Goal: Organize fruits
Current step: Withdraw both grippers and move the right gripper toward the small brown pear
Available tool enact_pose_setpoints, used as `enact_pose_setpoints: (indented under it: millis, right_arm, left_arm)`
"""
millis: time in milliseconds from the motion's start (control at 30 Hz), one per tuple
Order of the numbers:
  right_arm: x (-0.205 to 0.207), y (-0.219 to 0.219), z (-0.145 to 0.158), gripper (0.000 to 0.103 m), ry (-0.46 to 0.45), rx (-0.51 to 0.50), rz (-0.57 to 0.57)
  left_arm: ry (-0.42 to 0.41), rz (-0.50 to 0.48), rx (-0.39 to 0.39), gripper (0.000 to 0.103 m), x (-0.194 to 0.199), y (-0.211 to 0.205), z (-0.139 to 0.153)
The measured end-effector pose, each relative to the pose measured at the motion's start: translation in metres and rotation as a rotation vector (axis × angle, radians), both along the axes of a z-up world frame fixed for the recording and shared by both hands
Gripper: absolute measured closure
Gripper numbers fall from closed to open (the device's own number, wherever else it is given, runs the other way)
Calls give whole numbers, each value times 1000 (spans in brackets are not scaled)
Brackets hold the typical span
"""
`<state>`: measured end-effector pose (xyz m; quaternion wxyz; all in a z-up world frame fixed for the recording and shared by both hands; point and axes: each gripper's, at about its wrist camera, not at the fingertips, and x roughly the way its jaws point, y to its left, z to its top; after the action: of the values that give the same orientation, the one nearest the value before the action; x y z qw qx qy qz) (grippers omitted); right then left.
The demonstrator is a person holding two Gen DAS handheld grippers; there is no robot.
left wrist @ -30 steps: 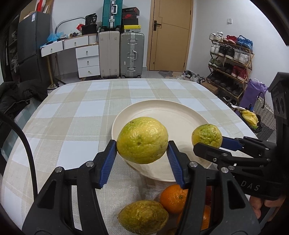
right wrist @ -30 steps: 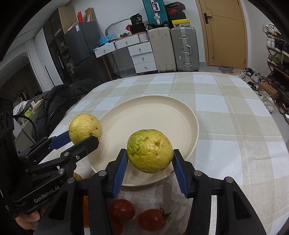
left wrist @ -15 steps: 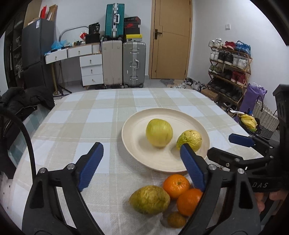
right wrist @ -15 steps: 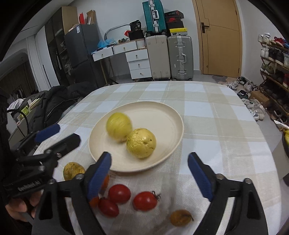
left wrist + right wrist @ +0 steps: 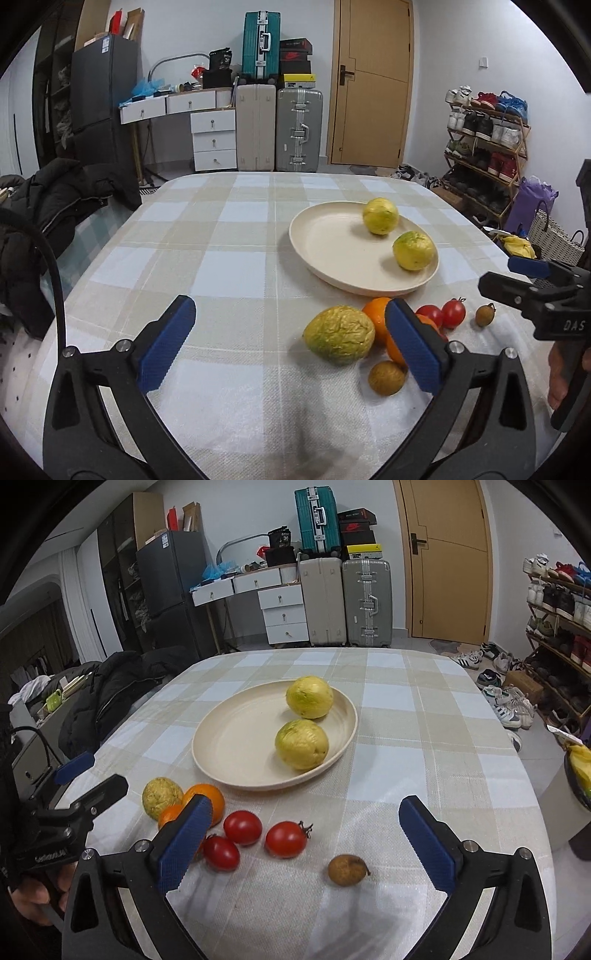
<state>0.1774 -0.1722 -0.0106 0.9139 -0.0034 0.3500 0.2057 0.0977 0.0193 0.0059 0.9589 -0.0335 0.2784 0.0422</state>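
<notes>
Two guavas [image 5: 302, 744] beyond right claw [image 5: 308, 845]

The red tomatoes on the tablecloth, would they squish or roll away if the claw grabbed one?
The tomatoes look smooth and shiny, so the claw pads might slip on them. They are round and lie loose on the tablecloth, so a nudge would likely roll them. Their thin skin probably bruises or splits under a hard squeeze.

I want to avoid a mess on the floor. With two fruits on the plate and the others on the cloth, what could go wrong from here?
1. The two yellow-green fruits lie near the plate's right rim; a nudge may roll them off.
2. The tomatoes and oranges are crowded together; wide-open fingers may knock a neighbour.
3. The small brown fruit is loose and may roll.
</notes>
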Motion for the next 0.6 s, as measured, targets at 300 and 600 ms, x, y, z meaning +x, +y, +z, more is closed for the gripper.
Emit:
enact_pose_setpoints:
  millis: [300, 600]
  right_arm:
    - [-21, 19, -2, 0, -23, -87, 42]
    - [-25, 23, -15, 0, -8, -94, 30]
  left_arm:
    - [4, 29, -22, 1, -3, 8, 2]
    - [49, 30, -27, 1, 5, 19, -3]
